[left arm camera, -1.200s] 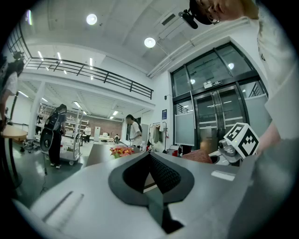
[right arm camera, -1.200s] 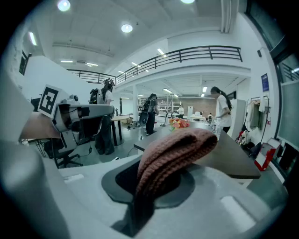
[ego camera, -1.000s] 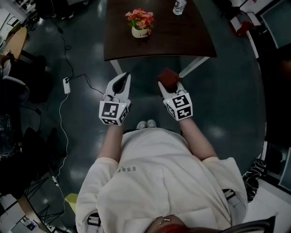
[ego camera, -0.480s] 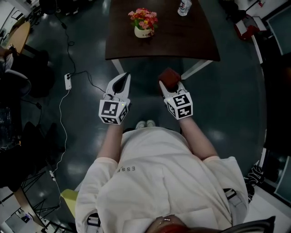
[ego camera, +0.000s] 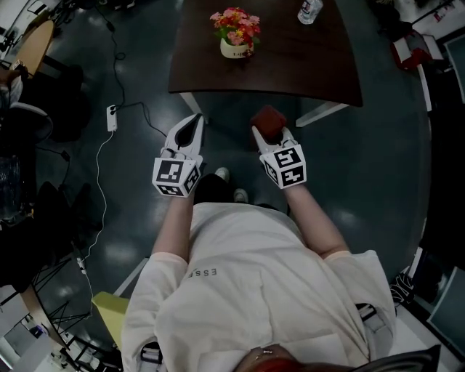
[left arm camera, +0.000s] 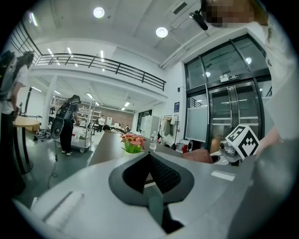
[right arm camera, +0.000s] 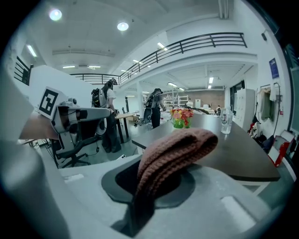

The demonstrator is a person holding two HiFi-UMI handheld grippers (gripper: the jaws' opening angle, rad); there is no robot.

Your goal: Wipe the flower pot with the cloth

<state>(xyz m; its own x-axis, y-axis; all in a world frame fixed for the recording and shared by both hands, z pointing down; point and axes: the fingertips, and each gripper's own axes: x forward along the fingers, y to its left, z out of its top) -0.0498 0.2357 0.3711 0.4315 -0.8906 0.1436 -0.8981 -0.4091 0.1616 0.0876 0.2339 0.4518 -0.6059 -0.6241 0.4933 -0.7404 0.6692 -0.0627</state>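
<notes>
Flower pot [ego camera: 234, 49] stands on the dark desk [ego camera: 290, 65] ahead of you, a small pale pot filled with red and pink flowers [ego camera: 236, 19]. It sits well in from the desk's near edge. A clear bottle [ego camera: 309, 9] stands on the same desk, farther back and to the right, apart from the pot.

You hold both tools over the floor [ego camera: 378, 145], short of the desk's near edge, so the pot is well apart from either one. Seen from the head view, the pot lies ahead and roughly between the lines along which the two tools point.

Your right hand-held gripper [ego camera: 269, 134] is clamped on the cloth [ego camera: 267, 120], a reddish-brown knitted piece. In the right gripper view the cloth runs up out of the closed jaws and bulges forward in a folded hump. The pot shows just above that hump, far down the desk, with no contact between cloth and pot.

Your left hand-held gripper [ego camera: 195, 120] has its jaws together with nothing between them. In the left gripper view the pot appears small beyond the jaw tips, a little to their left. The right tool's marker cube shows at that view's right edge, with the cloth beside it.

A white cable [ego camera: 98, 182] trails across the floor to your left.
</notes>
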